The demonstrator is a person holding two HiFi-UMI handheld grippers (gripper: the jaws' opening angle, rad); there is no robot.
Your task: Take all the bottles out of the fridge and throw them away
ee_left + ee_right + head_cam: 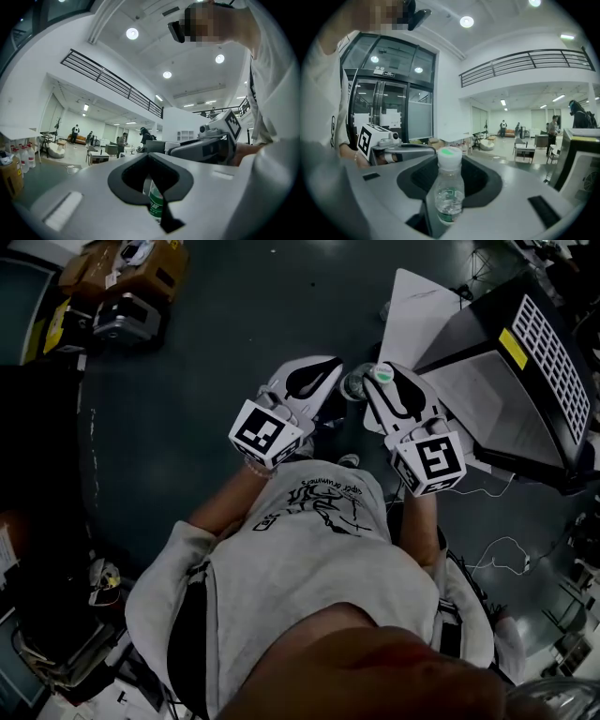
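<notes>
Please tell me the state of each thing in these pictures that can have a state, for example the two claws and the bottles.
left claw: closed on the left bottle.
left bottle: held between the jaws, green label showing, top hidden.
right claw: closed on the right bottle.
right bottle: held upright between the jaws, clear.
white cap: on the right bottle, closed.
</notes>
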